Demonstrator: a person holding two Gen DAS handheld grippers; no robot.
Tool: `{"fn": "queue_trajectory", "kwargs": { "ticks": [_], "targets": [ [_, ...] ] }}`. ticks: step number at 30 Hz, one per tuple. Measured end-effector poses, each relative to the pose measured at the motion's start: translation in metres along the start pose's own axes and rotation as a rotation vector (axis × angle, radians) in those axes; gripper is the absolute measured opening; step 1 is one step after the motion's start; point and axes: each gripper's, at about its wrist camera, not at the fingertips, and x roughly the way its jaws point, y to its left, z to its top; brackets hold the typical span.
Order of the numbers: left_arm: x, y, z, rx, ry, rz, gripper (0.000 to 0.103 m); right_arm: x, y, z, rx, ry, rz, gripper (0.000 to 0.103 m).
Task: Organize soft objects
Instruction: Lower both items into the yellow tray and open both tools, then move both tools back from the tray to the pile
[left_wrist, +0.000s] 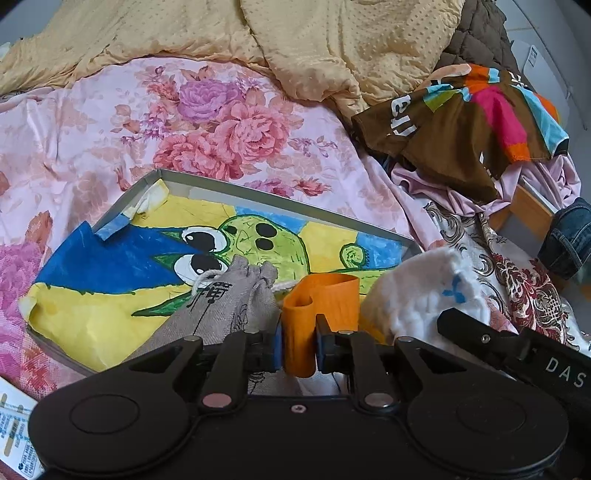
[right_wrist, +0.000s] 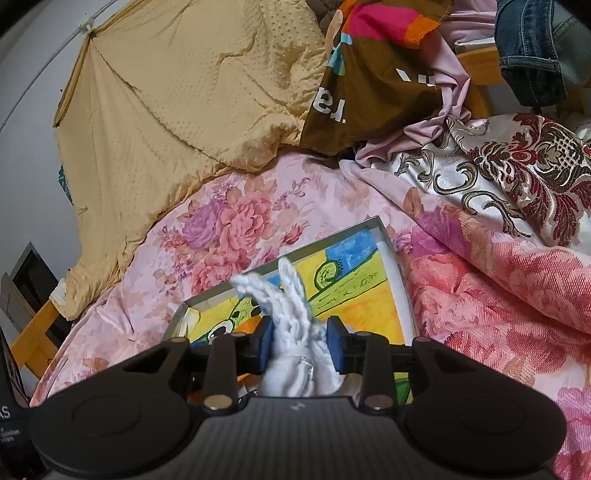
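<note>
A shallow grey tray (left_wrist: 295, 201), lined with a bright cartoon drawing, lies on the floral bedspread. A grey linen drawstring pouch (left_wrist: 229, 306) lies in it near the front. My left gripper (left_wrist: 300, 349) is shut on a folded orange elastic band (left_wrist: 321, 295), held over the tray's near edge. Right of the band sits a white drawstring pouch (left_wrist: 424, 295). In the right wrist view, my right gripper (right_wrist: 300, 349) has that white pouch (right_wrist: 291, 354) between its blue pads, and both pads touch the cloth. Its braided cords (right_wrist: 291, 284) stick up over the tray (right_wrist: 391, 258).
A crumpled yellow quilt (left_wrist: 332, 55) fills the back of the bed. A brown multicoloured shirt (left_wrist: 461, 122) and pink clothing lie at the right with a damask cover (right_wrist: 517, 166) and jeans (right_wrist: 532, 48). The wooden bed frame (right_wrist: 33, 332) shows at the left.
</note>
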Motion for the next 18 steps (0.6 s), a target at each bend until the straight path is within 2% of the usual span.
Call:
{"fn": "queue_trajectory", "kwargs": {
  "ticks": [9,18],
  "targets": [
    [-0.009,0.004,0.003,-0.038,-0.011,-0.005,0.023,-0.010,0.006,0.003,-0.022,-0.020,0.004,0.039],
    [-0.037,0.003,0.016,-0.065,-0.098,0.010,0.060,-0.039,0.017,0.012,-0.047,-0.080,0.006,0.064]
  ]
}}
